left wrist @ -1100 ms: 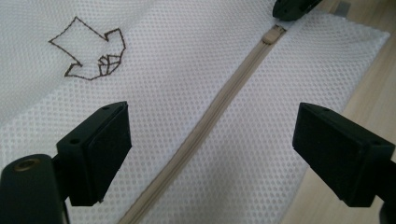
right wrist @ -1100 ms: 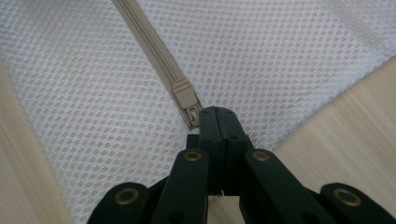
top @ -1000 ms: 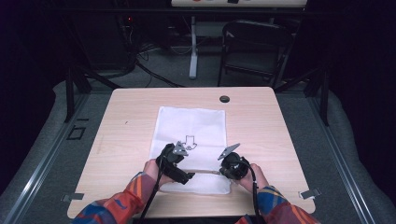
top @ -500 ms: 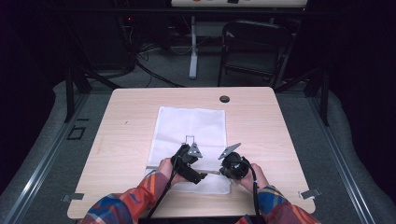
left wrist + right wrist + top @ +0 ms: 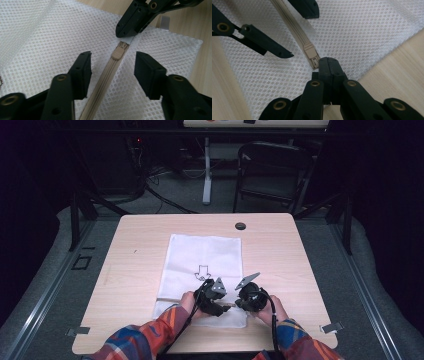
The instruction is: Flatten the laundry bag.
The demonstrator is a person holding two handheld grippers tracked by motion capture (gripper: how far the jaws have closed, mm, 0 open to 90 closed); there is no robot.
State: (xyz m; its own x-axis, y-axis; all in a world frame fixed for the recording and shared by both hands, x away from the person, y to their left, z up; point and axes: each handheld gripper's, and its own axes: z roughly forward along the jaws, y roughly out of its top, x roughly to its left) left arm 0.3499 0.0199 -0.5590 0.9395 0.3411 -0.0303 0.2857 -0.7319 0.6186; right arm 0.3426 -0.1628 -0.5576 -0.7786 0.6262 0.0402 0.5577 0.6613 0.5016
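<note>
Zipper pull (image 5: 118,53) lies between the left tool's (image 5: 112,71) open, closing jaws

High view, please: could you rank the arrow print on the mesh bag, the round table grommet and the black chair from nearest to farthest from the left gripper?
1. Arrow print, on the mesh bag just beyond the left gripper.
2. Table grommet, at the table's far edge.
3. Black chair, on the floor behind the table.

White mesh zipper bag (image 5: 205,265), flat on table (image 5: 300,255)
</note>
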